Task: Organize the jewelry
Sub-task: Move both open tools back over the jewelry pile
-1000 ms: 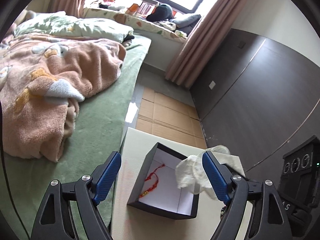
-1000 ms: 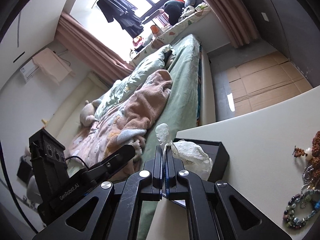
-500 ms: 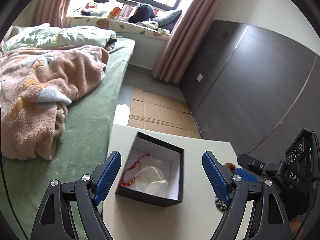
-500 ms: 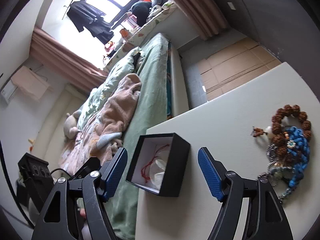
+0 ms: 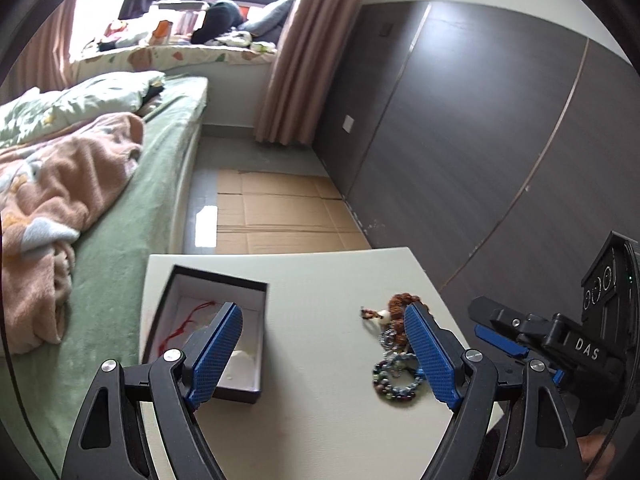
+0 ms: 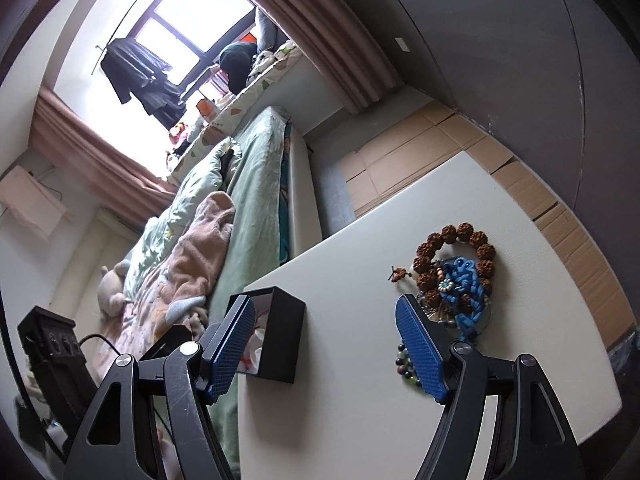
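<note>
A black box with a white lining [image 5: 256, 292] [image 6: 286, 334] sits at the left of the white table [image 5: 320, 420] [image 6: 360, 420]. Inside it lie a red string bracelet [image 5: 188, 320] and a white crumpled tissue [image 5: 240, 362]. A pile of jewelry lies to the right: a brown bead bracelet [image 6: 456, 240] [image 5: 402, 300], a blue braided piece [image 6: 464, 284] and a dark bead bracelet [image 5: 394, 382] [image 6: 406, 364]. My left gripper [image 5: 320, 352] is open and empty above the table between box and pile. My right gripper [image 6: 326, 344] is open and empty, also between them.
A bed with a green sheet [image 5: 132, 216] and a pink blanket [image 5: 60, 184] runs along the table's left side. Cardboard sheets [image 5: 280, 212] cover the floor beyond the table. A dark wall panel [image 5: 480, 140] stands to the right.
The right gripper let go of the white tissue into the box, opened, and swung right toward the jewelry pile. The left gripper also turned right, bringing the pile into view.
</note>
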